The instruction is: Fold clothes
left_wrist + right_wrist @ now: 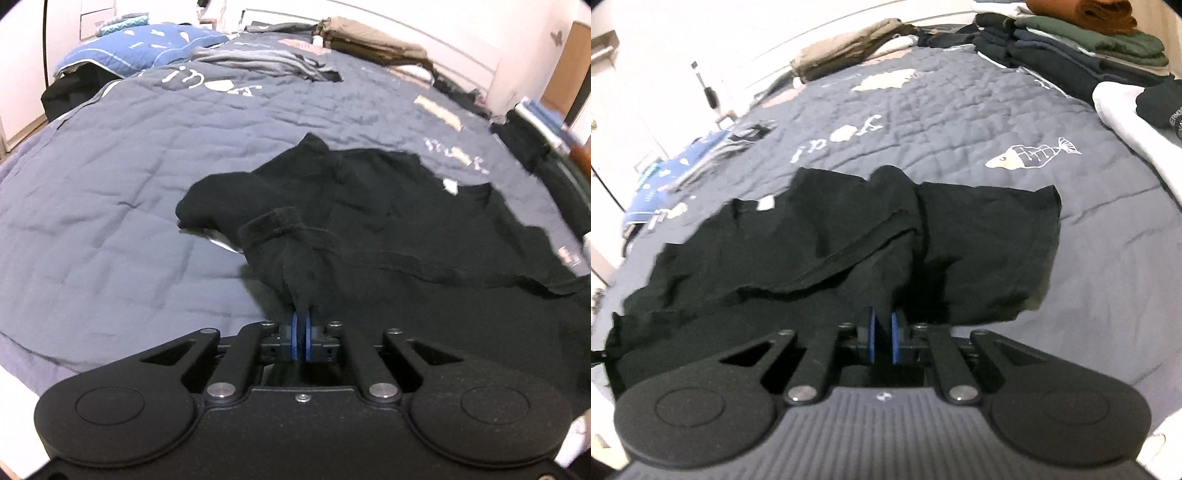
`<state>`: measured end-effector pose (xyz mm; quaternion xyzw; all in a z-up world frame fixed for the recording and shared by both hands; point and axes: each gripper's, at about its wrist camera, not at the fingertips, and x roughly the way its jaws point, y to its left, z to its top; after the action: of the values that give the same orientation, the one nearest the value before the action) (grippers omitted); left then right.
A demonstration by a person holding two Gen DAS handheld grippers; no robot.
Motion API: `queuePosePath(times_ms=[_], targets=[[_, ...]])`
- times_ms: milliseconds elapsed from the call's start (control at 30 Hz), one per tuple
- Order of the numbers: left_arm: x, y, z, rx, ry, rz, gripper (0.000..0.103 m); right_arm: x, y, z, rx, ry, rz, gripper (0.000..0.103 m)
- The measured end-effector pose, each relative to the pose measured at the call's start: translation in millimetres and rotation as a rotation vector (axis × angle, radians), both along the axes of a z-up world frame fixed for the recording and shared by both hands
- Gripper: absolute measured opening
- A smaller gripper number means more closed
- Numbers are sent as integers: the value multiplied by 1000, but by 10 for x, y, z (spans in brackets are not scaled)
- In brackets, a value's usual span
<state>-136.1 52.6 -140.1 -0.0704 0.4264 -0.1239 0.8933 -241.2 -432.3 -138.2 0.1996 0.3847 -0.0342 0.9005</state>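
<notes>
A black T-shirt (388, 229) lies rumpled on the grey-blue quilt, with a white neck label (450, 185) showing. My left gripper (302, 314) is shut on a bunched fold of the black T-shirt near a hemmed sleeve edge (275, 223), and the cloth rises into the blue pads (295, 334). In the right wrist view the same black T-shirt (979, 240) spreads across the quilt. My right gripper (882, 317) is shut on a ridge of its fabric, pinched between the blue pads (896, 338). Both grippers' fingertips are hidden by the cloth.
The quilt (110, 221) covers a bed. Folded grey clothes (266, 61), a blue pillow (147, 44) and tan clothes (369, 40) lie at the far side. A stack of folded clothes (1082, 48) and a white garment (1126, 114) sit at the right.
</notes>
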Motion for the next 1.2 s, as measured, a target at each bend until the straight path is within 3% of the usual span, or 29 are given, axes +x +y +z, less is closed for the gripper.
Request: queuePosePath(times_ms=[167, 367, 467, 533, 667, 767, 833, 1000, 1200], targets=[[-152, 111, 98, 6, 25, -100, 4, -216, 20, 82, -20, 60, 80, 8], [-255, -107, -161, 232, 99, -222, 5, -223, 126, -202, -91, 246, 150, 8], [-254, -196, -237, 295, 108, -235, 9, -174, 196, -249, -139, 260, 144, 11], [-240, -111, -174, 251, 105, -202, 12, -184, 189, -221, -147, 242, 125, 11], [-207, 152, 27, 109, 43, -84, 33, -375, 49, 67, -100, 129, 23, 15], [-160, 298, 167, -39, -9, 0, 47, -459, 16, 307, -60, 2, -10, 29], [-106, 355, 206, -109, -34, 56, 48, -430, 78, 420, -38, -58, 0, 35], [132, 299, 246, -143, -74, 123, 48, -72, 371, 503, 56, -163, 73, 41], [373, 257, 244, -137, -100, 121, 48, 492, 975, 540, 108, -192, 233, 41]])
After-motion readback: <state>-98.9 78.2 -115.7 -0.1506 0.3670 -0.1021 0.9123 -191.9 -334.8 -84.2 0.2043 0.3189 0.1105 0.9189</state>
